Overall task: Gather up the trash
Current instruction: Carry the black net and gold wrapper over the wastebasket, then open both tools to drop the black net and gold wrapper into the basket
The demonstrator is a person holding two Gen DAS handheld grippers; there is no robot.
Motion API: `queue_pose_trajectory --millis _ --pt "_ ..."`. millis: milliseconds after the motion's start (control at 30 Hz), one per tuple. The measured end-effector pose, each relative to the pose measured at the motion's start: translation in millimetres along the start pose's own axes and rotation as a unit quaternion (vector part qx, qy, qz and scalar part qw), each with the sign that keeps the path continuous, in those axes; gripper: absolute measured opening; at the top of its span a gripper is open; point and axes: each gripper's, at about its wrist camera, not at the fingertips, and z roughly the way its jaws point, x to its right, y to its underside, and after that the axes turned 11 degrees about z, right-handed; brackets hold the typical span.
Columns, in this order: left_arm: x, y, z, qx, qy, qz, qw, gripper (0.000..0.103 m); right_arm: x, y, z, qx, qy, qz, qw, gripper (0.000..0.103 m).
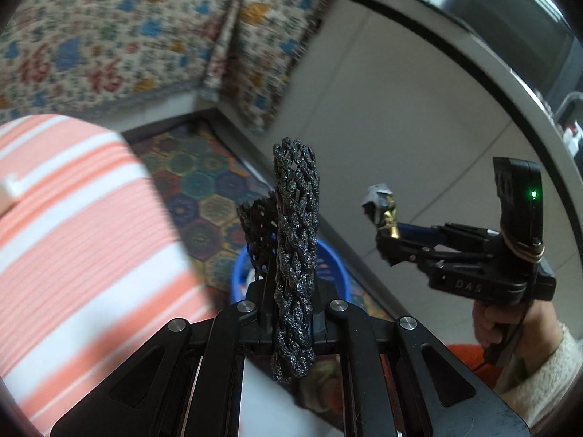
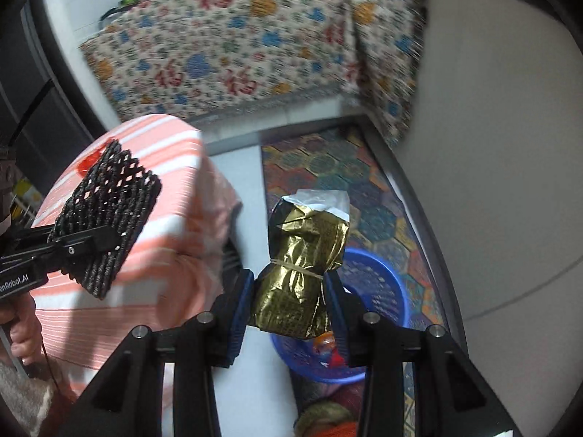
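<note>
My left gripper (image 1: 291, 287) is shut on a black foam net sleeve (image 1: 295, 240) and holds it upright in the air. It also shows in the right wrist view (image 2: 105, 218), at the left. My right gripper (image 2: 289, 291) is shut on a crumpled gold foil bag (image 2: 302, 266) tied with a rubber band. In the left wrist view that bag (image 1: 382, 207) is at the right, in the right gripper (image 1: 388, 235). A blue perforated plastic basket (image 2: 382, 291) stands on the floor below both grippers; it also shows in the left wrist view (image 1: 328, 258). Some scraps lie in it.
A cushion with orange and white stripes (image 2: 175, 225) is at the left, close to the grippers. A colourful hexagon-pattern mat (image 2: 339, 167) lies under the basket. A sofa with a patterned cover (image 2: 237, 43) is behind. A white wall (image 2: 492, 145) is at the right.
</note>
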Motion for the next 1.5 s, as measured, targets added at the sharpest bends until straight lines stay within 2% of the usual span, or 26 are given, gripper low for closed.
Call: queue_pose_trajectory --millis 167,400,667,1000,1067,1133,1233,1367,1500 --pt "23.3 -4.3 44.2 -0.016 0.016 0.006 0.9997 0.009 45.3 4.2 18.5 -0.014 0.002 0.032 0.999 0.04" --pt "35.8 -3.0 84.1 -0.032 0.021 0.006 0.9993 0.009 84.9 17.3 45.7 -0.034 0.002 0.053 0.998 0.041" --pt "40.5 0.6 116.1 -0.05 0.022 0.008 0.9985 0.009 104.9 23.5 53.9 -0.044 0.002 0.048 0.998 0.042" --pt "48.5 -1.5 133.6 -0.057 0.017 0.022 0.998 0.01 116.3 16.8 60.0 -0.04 -0.002 0.066 0.997 0.044" --pt "47.8 -2.5 136.1 -0.055 0.018 0.02 0.9981 0.021 116.5 15.3 61.5 -0.038 -0.004 0.067 0.997 0.044" --pt "46.5 -3.2 137.9 -0.053 0.017 0.018 0.9983 0.027 115.7 15.8 63.2 -0.038 -0.003 0.069 0.997 0.044" --pt "45.6 -4.1 142.6 -0.057 0.02 0.017 0.9981 0.028 118.9 16.7 64.9 -0.039 -0.006 0.075 0.996 0.046" --pt "45.3 -4.6 144.3 -0.056 0.019 0.02 0.9981 0.042 122.0 16.1 66.6 -0.04 -0.008 0.079 0.996 0.047" --pt "44.9 -6.0 147.4 -0.057 0.022 0.018 0.9979 0.045 122.5 15.5 67.4 -0.042 -0.008 0.081 0.996 0.049"
